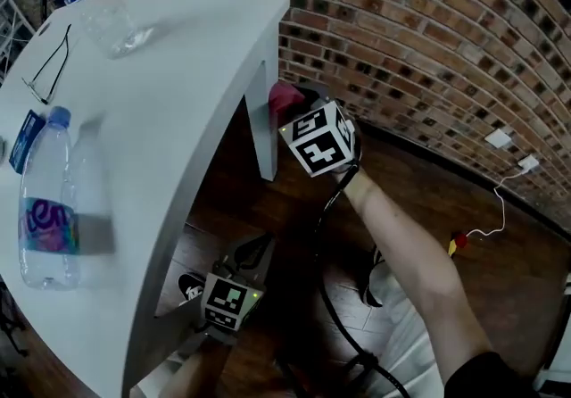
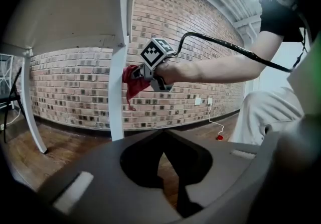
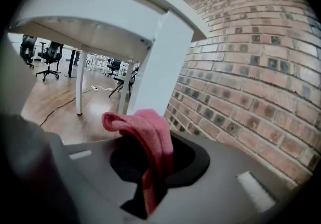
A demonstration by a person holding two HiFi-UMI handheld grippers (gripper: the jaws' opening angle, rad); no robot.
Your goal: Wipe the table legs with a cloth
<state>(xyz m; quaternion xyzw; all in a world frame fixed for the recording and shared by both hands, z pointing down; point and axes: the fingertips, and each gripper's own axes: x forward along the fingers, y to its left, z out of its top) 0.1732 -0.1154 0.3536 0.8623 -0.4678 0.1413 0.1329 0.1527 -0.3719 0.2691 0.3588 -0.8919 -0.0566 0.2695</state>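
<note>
**1. Right gripper** (image 3: 153,185). Nearest our lens. Its fingers pinch a red cloth (image 3: 145,132), which is doubled over and flops forward above the fingertips. In the head view we find this gripper (image 1: 293,104) low beside the brick wall (image 1: 428,21), with the cloth (image 1: 284,97) leading.

**2. Corner leg** (image 3: 160,67). White, square-sectioned and upright, it is the bench leg nearest the wall. From the left gripper view we log the cloth (image 2: 131,80) at the upper part of this leg (image 2: 118,92), on its wall-side face. We cannot tell whether it presses on the leg or sits just beside it.

**3. Left gripper** (image 2: 165,168). Its fingers are pressed together at the tips with nothing between them. It is held low under the bench edge (image 1: 252,253), well apart from the corner leg.

**4. Bench** (image 1: 178,75). The top carries an upright water bottle (image 1: 45,200), a second clear bottle (image 1: 107,17) apparently on its side, and eyeglasses (image 1: 49,66). None of these belongs to the task.

**Handling note.** We judge the step in hand to be wiping the upper corner leg.
- We would lay the folded pad flat on one face and draw it the full length down to the floor.
- We would then turn the wrist for each remaining face, the tight wall side included.
- The pinch should be firm, so that friction does not drag the cloth out.
- A farther leg (image 3: 79,82) looks yet to be done.
</note>
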